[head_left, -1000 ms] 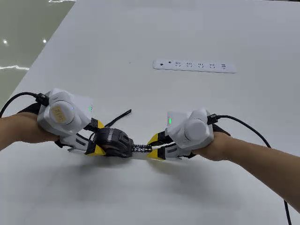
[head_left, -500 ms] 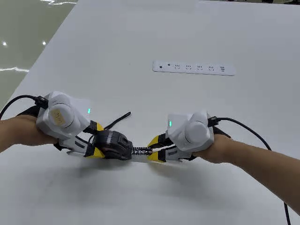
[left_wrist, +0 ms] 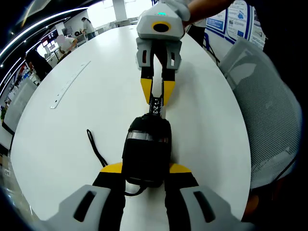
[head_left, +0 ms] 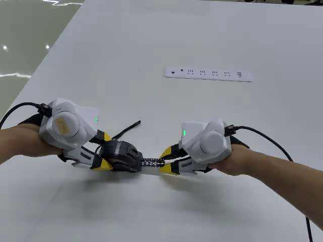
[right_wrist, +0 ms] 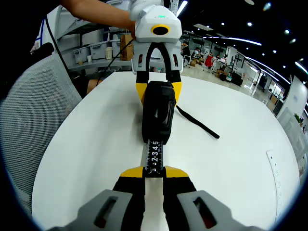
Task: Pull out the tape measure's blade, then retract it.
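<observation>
Head view: boxy black tape measure (head_left: 121, 155)

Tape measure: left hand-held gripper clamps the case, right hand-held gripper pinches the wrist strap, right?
Not the strap: the right hand-held gripper pinches the blade, as the right gripper view shows. The left hand-held gripper does clamp the case.

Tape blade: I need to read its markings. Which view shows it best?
The right gripper view: the blade lies close, digits 2 to 5 legible. The left gripper view shows a short, distant stretch; the head view, a tiny dark strip.
</observation>
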### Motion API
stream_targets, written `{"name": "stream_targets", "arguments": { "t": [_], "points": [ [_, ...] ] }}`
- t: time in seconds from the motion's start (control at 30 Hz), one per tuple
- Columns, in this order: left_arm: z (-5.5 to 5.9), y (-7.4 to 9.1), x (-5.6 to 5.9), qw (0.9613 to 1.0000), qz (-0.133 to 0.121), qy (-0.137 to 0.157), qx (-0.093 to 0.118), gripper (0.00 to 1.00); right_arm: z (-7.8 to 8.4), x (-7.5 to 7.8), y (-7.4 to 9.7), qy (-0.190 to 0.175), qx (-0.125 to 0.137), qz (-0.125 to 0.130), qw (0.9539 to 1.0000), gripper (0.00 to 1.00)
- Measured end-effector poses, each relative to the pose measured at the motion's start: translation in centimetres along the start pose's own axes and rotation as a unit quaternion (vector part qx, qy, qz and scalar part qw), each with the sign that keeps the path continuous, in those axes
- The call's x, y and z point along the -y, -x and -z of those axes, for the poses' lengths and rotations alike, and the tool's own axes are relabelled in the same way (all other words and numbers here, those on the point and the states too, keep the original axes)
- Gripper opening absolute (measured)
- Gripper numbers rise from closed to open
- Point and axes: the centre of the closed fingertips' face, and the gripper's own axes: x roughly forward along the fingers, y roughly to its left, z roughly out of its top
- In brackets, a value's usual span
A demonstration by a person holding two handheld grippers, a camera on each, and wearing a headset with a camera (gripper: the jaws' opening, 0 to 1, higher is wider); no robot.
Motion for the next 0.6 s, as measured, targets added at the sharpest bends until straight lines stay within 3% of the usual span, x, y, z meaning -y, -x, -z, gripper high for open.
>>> {"name": "stream_targets", "arguments": {
  "t": [0.6],
  "points": [
    [0.08,0.0,-0.01,1.0,0.0,0.0,-0.001,0.26,0.29,-0.08,0.28,0.0,-0.002,0.0,1.0,0.12]
  ]
}}
